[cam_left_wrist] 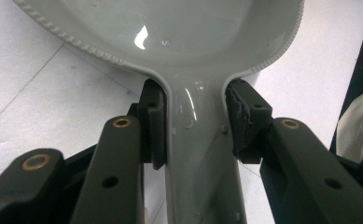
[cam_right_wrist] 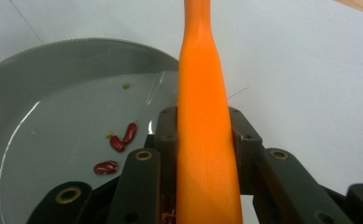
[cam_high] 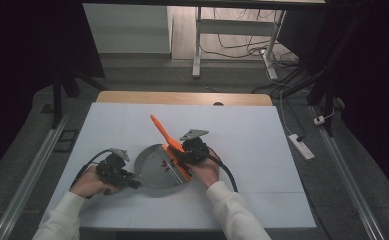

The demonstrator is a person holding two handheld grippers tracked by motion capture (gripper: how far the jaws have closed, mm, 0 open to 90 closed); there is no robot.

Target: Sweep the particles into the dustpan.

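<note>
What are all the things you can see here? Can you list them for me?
dustpan: one, grey, middle of the table, its handle clamped in the left gripper
brush: one, orange handle, slanting over the dustpan's right edge, clamped in the right gripper
beans: three, dark red, lying inside the dustpan
small bits: two, yellowish, inside the dustpan near the beans
table: one, white top with a wooden far edge
power strip: one, white, on the floor right of the table
left gripper: one, black, shut on the dustpan handle
right gripper: one, black, shut on the brush handle
sleeves: two, white, at the near edge
</note>
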